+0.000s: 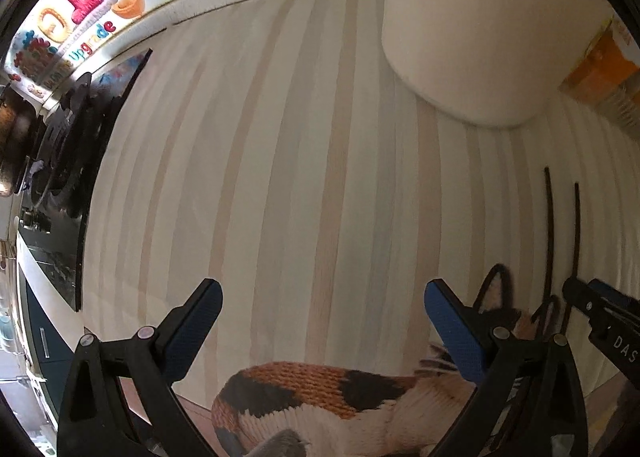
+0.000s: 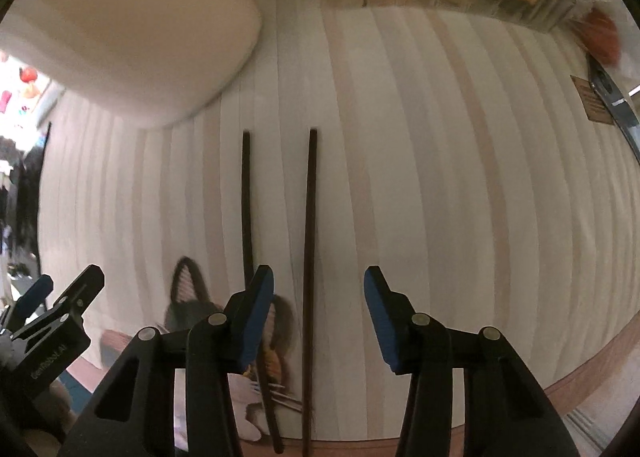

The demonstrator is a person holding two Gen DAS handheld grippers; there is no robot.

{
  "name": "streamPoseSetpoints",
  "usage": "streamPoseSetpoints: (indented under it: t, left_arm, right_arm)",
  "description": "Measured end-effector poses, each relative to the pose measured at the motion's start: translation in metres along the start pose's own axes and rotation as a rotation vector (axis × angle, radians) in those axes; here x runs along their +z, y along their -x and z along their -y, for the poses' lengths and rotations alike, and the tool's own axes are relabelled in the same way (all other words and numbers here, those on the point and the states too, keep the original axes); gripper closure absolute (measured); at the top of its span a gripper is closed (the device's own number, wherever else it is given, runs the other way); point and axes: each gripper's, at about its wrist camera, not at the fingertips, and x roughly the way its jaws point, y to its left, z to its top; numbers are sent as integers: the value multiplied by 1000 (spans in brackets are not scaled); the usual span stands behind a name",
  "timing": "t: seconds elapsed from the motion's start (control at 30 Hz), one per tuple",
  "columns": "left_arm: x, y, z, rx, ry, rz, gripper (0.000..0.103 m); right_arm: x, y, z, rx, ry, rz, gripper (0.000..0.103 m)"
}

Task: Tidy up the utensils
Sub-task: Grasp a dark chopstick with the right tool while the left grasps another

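Two chopsticks (image 2: 310, 257), parallel, long axes toward the table's (image 2: 440, 177) near edge; right hand-held gripper (image 2: 319, 293) nearer, part-open, empty, straddling one.

Two chopsticks (image 2: 276, 241) side by side on mat (image 2: 440, 197)

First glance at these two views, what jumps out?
Two dark chopsticks lie side by side on the pale striped mat, one between the open right gripper fingers. A big white container stands behind, and a calico cat picture sits under the open left gripper.
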Motion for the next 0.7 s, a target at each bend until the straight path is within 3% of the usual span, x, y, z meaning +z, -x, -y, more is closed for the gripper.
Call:
streamPoseSetpoints:
  t: [0.07, 0.17, 0.23, 0.7]
  left_arm:
    - [-4, -2, 2, -2, -2, -7, 0]
    - [-5, -4, 4, -8, -7, -12, 0]
    - [-3, -2, 10, -11, -19, -10, 0]
    - [-9, 17, 92, -56, -170, 15, 0]
  right_arm:
    - [-2, -1, -6, -37, 25, 13, 61]
    - [-4, -1, -12, -101, 55, 26, 75]
    - [-5, 0, -10, -139, 66, 32, 95]
    - [-2, 13, 100, -196, -35, 22, 96]
